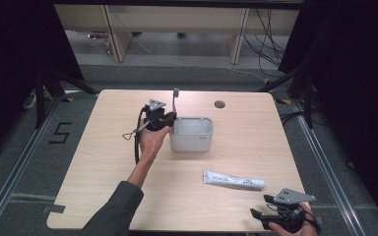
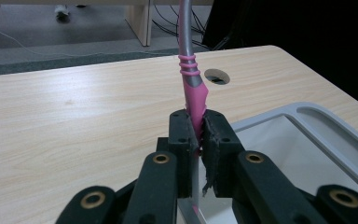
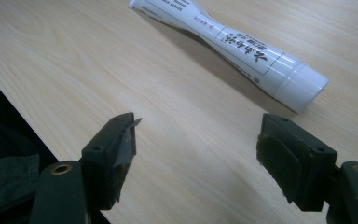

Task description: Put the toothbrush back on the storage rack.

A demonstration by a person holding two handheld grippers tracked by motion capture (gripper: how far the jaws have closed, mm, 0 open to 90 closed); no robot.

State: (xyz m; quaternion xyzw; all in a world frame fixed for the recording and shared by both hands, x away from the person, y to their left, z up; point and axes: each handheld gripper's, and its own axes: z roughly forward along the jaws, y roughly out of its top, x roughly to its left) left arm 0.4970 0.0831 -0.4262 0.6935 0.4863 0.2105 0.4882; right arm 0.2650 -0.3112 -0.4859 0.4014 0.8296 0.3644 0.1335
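Left gripper pinches slim pink-and-grey toothbrush over boxy grey tub.

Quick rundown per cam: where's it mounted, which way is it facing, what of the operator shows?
High view: fixed above the near edge, looking forward and down on the table; a sleeved forearm, both hands, left gripper and right gripper show.
Left gripper view: rides that gripper, looking along shut jaws clamping the toothbrush beside the grey bin.
Right gripper view: rides that gripper, looking across the tabletop between open jaws at the toothpaste tube.
Shared: the high view also shows toothbrush, bin and tube.
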